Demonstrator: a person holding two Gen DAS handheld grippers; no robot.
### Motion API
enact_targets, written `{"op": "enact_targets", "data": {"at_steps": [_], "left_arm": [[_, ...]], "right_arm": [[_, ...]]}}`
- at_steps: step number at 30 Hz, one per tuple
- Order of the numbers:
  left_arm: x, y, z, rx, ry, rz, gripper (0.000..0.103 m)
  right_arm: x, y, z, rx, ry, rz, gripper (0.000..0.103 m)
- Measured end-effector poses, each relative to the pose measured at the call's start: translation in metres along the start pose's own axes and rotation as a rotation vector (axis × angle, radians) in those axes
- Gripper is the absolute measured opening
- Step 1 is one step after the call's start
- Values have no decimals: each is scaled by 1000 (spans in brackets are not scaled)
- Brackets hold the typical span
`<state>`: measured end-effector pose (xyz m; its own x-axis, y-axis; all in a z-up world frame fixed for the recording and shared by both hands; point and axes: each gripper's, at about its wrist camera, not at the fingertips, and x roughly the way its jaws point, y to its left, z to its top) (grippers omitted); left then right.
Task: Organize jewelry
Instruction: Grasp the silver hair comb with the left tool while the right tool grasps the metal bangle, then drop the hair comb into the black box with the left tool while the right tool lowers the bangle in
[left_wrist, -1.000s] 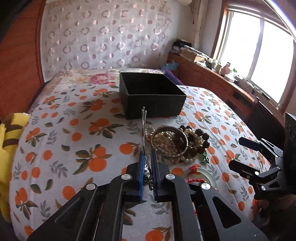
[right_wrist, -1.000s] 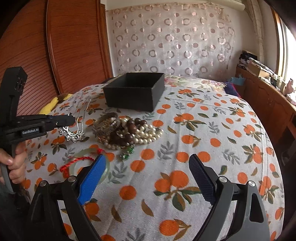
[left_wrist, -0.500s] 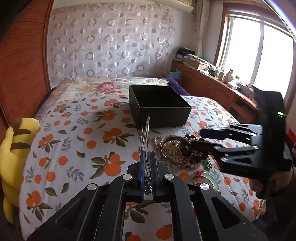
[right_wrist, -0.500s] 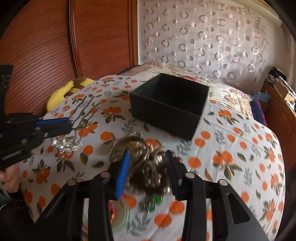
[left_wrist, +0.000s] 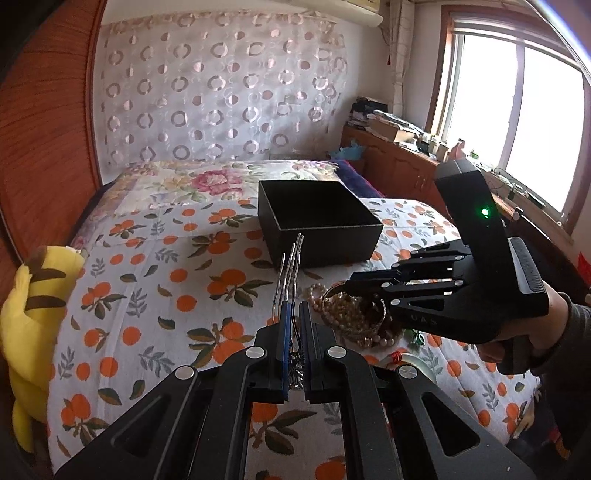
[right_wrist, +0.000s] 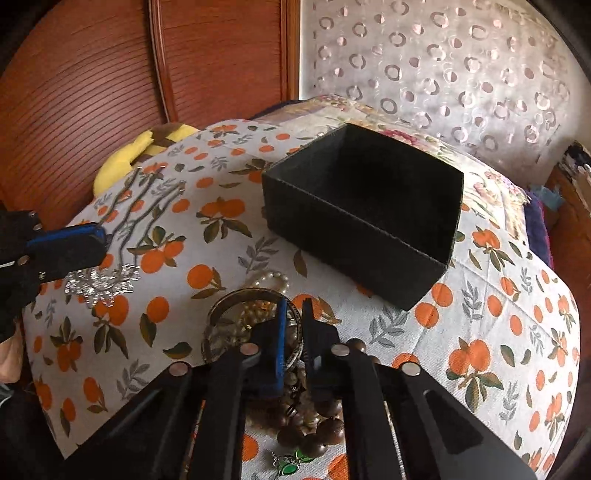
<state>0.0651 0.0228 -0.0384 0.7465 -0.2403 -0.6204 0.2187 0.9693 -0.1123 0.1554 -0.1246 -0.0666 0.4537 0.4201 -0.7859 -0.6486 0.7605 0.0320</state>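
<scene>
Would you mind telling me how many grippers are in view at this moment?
2. The left gripper is shut on the silver necklace, left of the jewelry pile. The right gripper is shut on the metal bangle in that pile, before the black box.

Faint embossed lettering, approx. "U A S", on side of right gripper (left_wrist: 345, 287) body, lower right of left wrist view, below finger linkages; low contrast, reading uncertain. Green indicator light on same unit's upright housing, right of frame, no text beside it. No legible text elsewhere: none on black box (left_wrist: 319, 221), bedspread, curtain, or items along window ledge, too small/blurred. Right wrist view: no readable text, labels or nos.
</scene>
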Motion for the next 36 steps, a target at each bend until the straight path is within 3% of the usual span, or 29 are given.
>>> {"op": "enact_targets", "data": {"at_steps": [13, 27, 36], "left_arm": [[14, -8, 39, 37, -23, 0, 4], [72, -23, 104, 81, 0, -20, 4], [111, -21, 119, 61, 72, -38, 4]], "right_arm": [[-48, -22, 5, 34, -162, -31, 5], [-74, -71, 0, 99, -207, -108, 5], [-70, -83, 11, 114, -218, -140, 5]]}}
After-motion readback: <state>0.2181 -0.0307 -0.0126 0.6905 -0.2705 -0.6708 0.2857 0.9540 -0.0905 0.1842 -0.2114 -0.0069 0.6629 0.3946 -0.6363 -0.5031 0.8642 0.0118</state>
